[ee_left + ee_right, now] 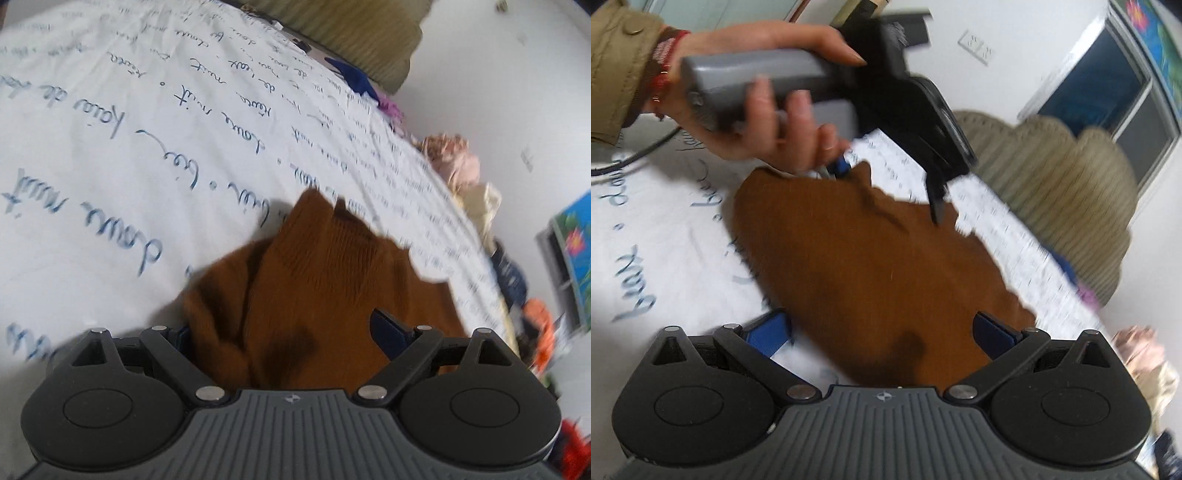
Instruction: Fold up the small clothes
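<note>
A brown knit garment [314,280] lies bunched on a white bedsheet with blue handwriting [129,147]. In the left wrist view my left gripper [291,332] is open, its blue pads wide apart on either side of the cloth, which fills the gap. In the right wrist view the same garment [868,266] spreads over the sheet [665,229]. My right gripper [882,332] is open, with the garment's near edge between its blue pads. The left gripper [886,173], held in a hand, reaches the garment's far edge.
A ribbed olive blanket [1052,177] lies at the far edge of the bed. Other small clothes lie along the bed's edge: blue [354,79], purple [389,107], pink [456,162] and cream [480,206]. A white wall and a dark window [1108,85] lie beyond.
</note>
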`<state>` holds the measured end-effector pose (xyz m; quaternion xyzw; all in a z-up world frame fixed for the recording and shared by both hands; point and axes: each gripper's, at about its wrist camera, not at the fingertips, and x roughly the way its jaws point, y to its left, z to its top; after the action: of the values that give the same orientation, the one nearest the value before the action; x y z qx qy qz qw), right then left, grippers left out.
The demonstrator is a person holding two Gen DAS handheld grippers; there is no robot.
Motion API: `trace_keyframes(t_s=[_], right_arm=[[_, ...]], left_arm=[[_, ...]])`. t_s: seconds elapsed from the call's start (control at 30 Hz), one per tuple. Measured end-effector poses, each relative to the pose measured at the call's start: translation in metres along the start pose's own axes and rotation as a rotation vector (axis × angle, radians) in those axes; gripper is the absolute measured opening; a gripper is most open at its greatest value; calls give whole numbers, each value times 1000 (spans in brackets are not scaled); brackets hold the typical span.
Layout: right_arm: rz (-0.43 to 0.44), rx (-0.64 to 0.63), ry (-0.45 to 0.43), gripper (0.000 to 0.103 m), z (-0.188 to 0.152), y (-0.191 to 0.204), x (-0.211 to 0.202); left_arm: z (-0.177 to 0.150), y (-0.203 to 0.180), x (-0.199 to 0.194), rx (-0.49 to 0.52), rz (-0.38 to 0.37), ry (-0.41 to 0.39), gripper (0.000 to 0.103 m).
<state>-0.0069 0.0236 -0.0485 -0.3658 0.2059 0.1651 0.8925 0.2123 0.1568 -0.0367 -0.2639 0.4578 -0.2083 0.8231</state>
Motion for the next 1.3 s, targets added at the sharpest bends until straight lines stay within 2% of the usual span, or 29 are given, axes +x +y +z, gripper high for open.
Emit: trace_keyframes(t_s=[0.1, 0.13, 0.17, 0.2, 0.27, 0.3, 0.33, 0.37, 0.43, 0.53, 0.67, 0.97, 1.03, 1.3], right_arm=[[-30, -18, -16, 100, 9, 6, 13], [-27, -23, -25, 94, 12, 8, 14], [-19, -29, -31, 83, 14, 8, 16], [-9, -38, -33, 74, 16, 10, 18], [4, -40, -26, 38, 17, 14, 20], [13, -39, -22, 31, 17, 15, 21], [18, -40, -23, 19, 16, 16, 18], [19, -42, -33, 16, 14, 16, 16], [24, -33, -53, 13, 11, 13, 9], [31, 20, -80, 11, 8, 2, -2], [25, 96, -112, 11, -5, -17, -25], [47, 395, -142, 11, -47, -89, -63], [71, 460, -147, 11, -55, -108, -59], [105, 602, -168, 11, -76, -131, -64]], left_arm=[[12, -4, 12, -10, 7, -4, 91], [15, -8, 16, 5, 24, -6, 90], [17, -13, 20, 27, 49, -7, 78], [18, -19, 26, 50, 83, -2, 56], [20, -24, 34, 69, 151, 16, 36], [20, -26, 36, 77, 175, 15, 21], [20, -27, 36, 79, 190, 20, 14], [19, -29, 36, 75, 199, 23, 12], [16, -38, 30, 105, 238, 5, 9], [7, -65, 22, 208, 326, -35, 9], [-3, -105, 5, 323, 386, -88, 8], [-16, -180, -4, 439, 422, -178, 8], [-18, -192, -1, 461, 429, -192, 8], [-21, -237, 17, 532, 438, -207, 8]])
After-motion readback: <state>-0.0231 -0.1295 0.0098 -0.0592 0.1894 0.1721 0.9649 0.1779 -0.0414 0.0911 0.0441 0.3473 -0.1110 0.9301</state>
